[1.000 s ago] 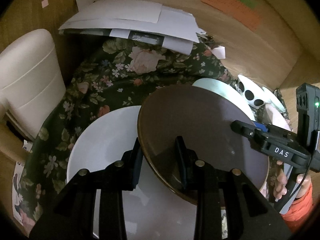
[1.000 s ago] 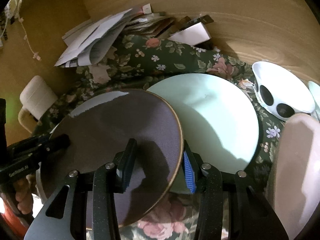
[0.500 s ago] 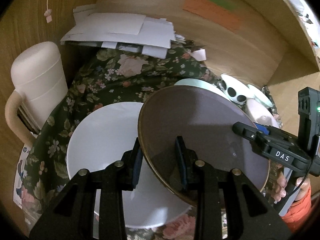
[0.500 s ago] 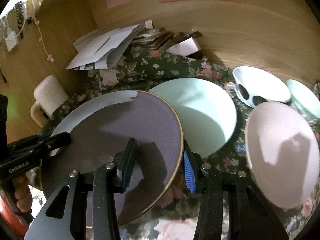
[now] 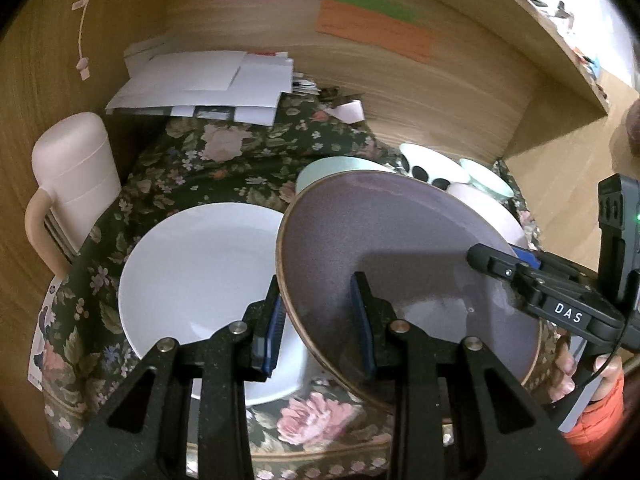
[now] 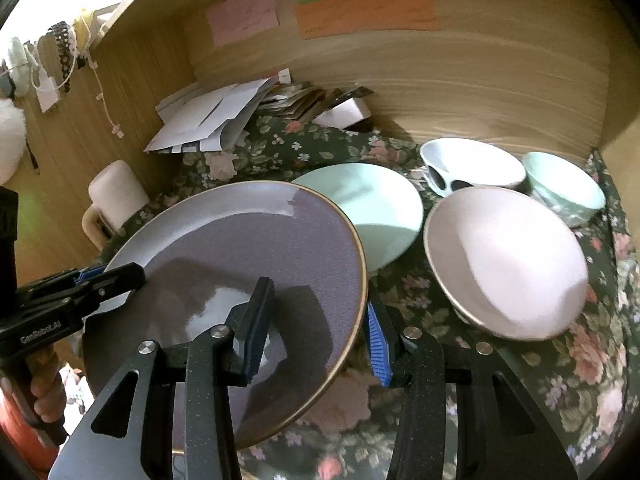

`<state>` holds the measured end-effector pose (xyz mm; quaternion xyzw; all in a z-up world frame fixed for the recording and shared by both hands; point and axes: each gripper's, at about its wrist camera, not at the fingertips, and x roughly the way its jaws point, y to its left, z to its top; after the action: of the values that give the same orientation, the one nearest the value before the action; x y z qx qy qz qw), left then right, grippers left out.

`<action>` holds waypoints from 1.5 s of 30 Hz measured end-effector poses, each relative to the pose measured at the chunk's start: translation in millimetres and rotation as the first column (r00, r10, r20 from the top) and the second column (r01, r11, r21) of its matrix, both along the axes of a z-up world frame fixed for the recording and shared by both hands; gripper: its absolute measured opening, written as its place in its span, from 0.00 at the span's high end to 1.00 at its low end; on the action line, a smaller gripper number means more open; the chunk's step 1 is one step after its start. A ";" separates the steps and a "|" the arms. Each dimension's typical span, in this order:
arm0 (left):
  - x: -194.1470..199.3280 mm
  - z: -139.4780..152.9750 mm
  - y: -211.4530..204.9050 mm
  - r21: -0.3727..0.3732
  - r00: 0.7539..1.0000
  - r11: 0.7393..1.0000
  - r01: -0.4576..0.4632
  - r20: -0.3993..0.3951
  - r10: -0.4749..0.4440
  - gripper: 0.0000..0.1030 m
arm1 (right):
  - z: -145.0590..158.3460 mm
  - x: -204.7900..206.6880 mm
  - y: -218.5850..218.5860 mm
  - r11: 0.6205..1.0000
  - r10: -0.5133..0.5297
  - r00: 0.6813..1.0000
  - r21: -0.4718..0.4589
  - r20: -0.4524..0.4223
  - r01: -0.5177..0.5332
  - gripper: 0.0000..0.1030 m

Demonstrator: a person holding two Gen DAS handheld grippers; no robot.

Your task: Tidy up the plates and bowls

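left gripper (image 5: 318,322): fingers clamp purple plate (image 5: 404,264) rim | right gripper (image 6: 316,326): fingers clamp opposite rim | plate tilted above white plate (image 5: 200,276)

Each gripper is speckled black with silver screws and blue ribbed finger pads (image 6: 378,350). The right gripper (image 5: 520,268) carries white "DAS" lettering. An orange sleeve (image 5: 600,424) covers the wrist.

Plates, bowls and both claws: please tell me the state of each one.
Purple plate: lifted, tilted, gripped at opposite rims.
Left claw: shut on purple plate.
Right claw: shut on purple plate.
White plate: flat on cloth, empty.
Mint plate: on cloth, empty.
Pink bowl: upright, empty.
Spotted bowl: upright.
Mint bowl: upright.
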<state>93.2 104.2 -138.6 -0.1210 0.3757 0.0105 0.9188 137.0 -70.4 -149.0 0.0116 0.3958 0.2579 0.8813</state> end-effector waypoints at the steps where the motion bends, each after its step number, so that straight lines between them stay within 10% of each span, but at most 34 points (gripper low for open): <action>1: -1.3 0.5 -3.3 0.001 1.000 1.000 0.005 0.000 -0.005 0.69 | 0.5 -2.0 -2.9 1.000 -0.004 1.000 0.001 0.001 0.004 0.62; 45: 28.0 -65.1 -71.7 -0.038 0.984 0.995 0.089 -0.154 -0.093 0.69 | -60.2 -19.2 -76.9 0.989 -0.146 0.978 -0.043 -0.151 0.141 0.62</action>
<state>121.2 32.5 -203.7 -0.1170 0.4517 -0.0280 0.8840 117.7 -147.3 -209.1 0.0459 0.4649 0.1854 0.8645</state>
